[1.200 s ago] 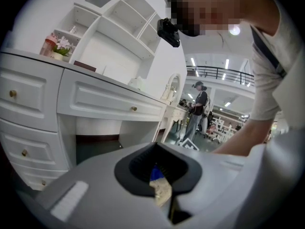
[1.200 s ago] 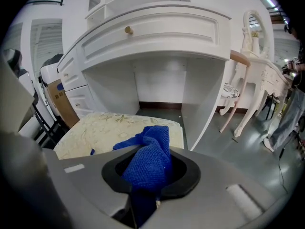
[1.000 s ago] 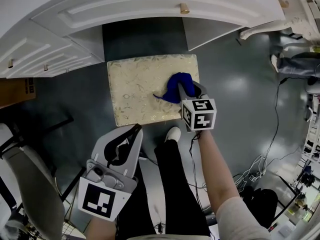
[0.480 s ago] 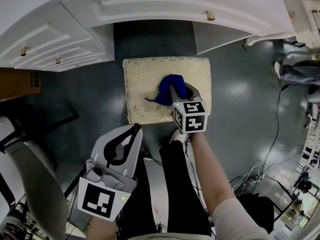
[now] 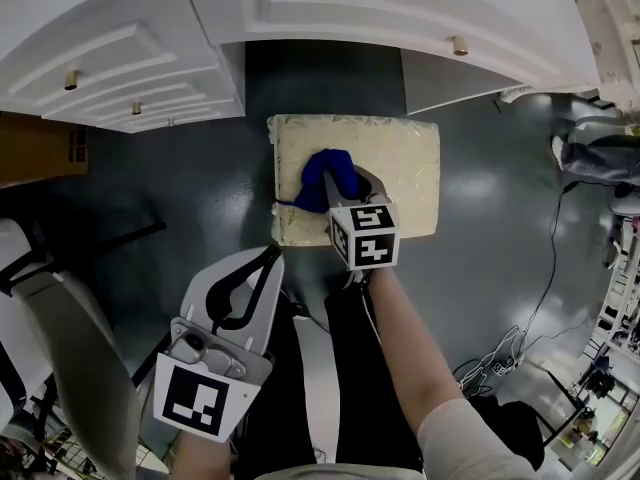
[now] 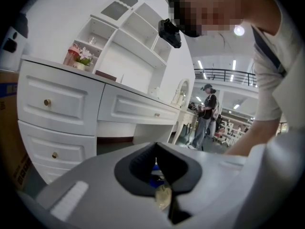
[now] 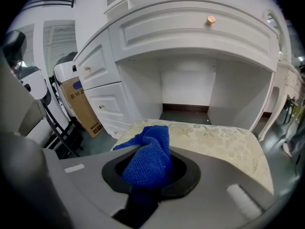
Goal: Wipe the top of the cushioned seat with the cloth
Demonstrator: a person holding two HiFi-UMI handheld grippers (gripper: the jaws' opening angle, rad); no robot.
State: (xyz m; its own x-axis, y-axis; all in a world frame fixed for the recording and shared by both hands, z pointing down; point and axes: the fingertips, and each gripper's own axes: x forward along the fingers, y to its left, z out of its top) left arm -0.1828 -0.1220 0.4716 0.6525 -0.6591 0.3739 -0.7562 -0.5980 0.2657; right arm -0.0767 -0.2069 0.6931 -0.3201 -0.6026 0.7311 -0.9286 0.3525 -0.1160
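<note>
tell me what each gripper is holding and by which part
Right gripper: blue cloth, pinched at a bunched fold, its free end spilling forward. Left gripper: shut, holding nothing.

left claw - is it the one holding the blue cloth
No, the blue cloth is clamped in the right claw over the cushioned seat, while the left claw is shut on nothing, away from the seat.

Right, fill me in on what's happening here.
A person works at a cushioned seat in front of a white desk, with a gripper in each hand. The right gripper is shut on a blue cloth and holds it on the seat's top, toward its left side. The left gripper hangs back by the person's legs, shut and empty, clear of the seat.
</note>
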